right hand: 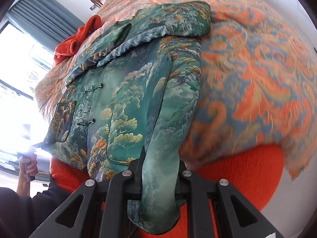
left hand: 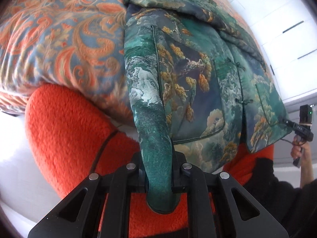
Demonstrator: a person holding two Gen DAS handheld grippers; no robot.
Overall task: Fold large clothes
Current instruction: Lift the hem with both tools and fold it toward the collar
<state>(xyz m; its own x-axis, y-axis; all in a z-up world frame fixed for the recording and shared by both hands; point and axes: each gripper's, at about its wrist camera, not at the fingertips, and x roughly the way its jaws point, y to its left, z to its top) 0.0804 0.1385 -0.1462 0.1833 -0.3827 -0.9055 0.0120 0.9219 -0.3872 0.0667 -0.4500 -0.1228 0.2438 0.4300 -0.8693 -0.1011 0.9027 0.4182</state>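
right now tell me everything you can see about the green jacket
The green jacket is a glossy, satin-looking, padded garment printed with mountains, clouds and golden trees, edged in dark piping. It has knotted frog closures, fastened, down the front and patch pockets. It lies front up on the orange-and-blue patterned bedspread, hem hanging over the bed's edge, one sleeve folded across the chest. The left tongs are shut on one bottom corner, the right tongs on the other.

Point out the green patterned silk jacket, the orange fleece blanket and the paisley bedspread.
green patterned silk jacket [left hand: 188, 75], left wrist view, on its front panel.
orange fleece blanket [left hand: 65, 127], left wrist view, on its bare fuzzy surface below the bed edge.
paisley bedspread [right hand: 257, 79], right wrist view, on the bare cover right of the jacket.
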